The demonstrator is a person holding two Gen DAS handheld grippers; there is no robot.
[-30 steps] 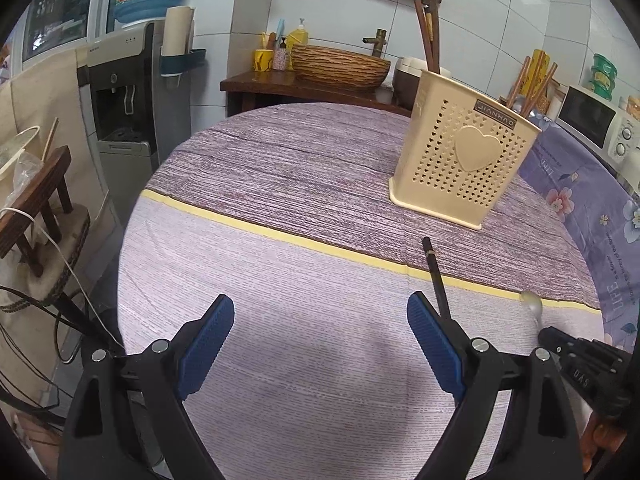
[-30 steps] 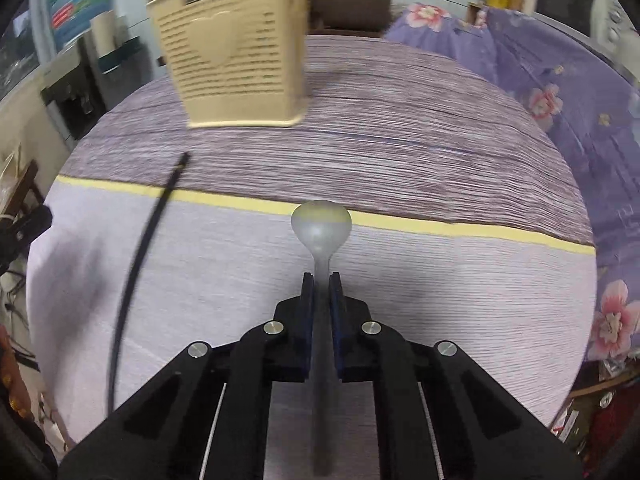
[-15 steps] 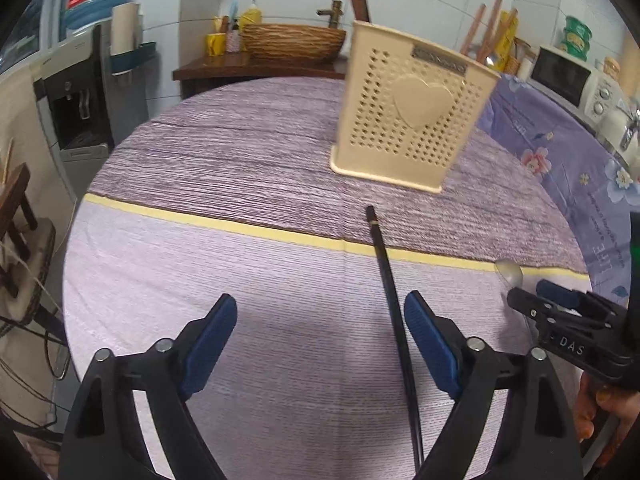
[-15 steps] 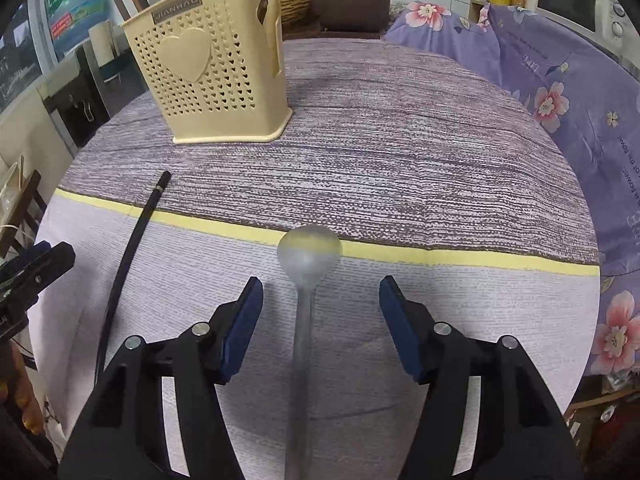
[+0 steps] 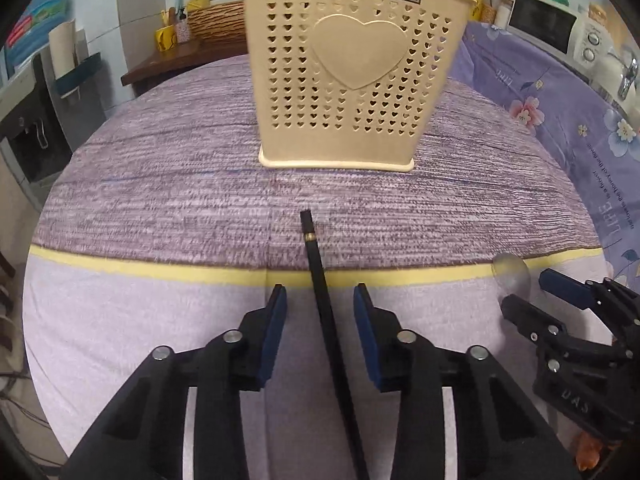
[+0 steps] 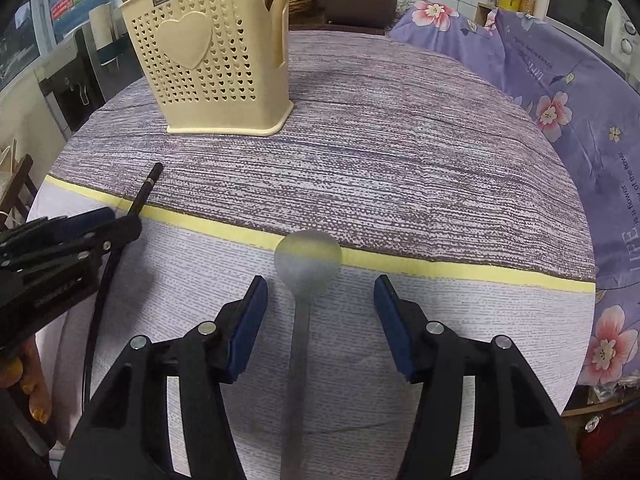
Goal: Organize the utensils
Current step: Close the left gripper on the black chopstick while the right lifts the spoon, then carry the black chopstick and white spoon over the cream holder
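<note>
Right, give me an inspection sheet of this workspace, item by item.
Surface: round table under a purple striped cloth with a yellow band.
Job's things: black chopstick and metal spoon lying flat; cream utensil holder upright, further back.
Clutter: nothing seen on the table.
Grippers: left gripper closing around the chopstick, pads not touching; right gripper closing, straddling the spoon, pads clear.
Cables: some at the left wrist view's lower left edge, off the table.
Surroundings: microwave, wicker basket, floral cloth.
</note>
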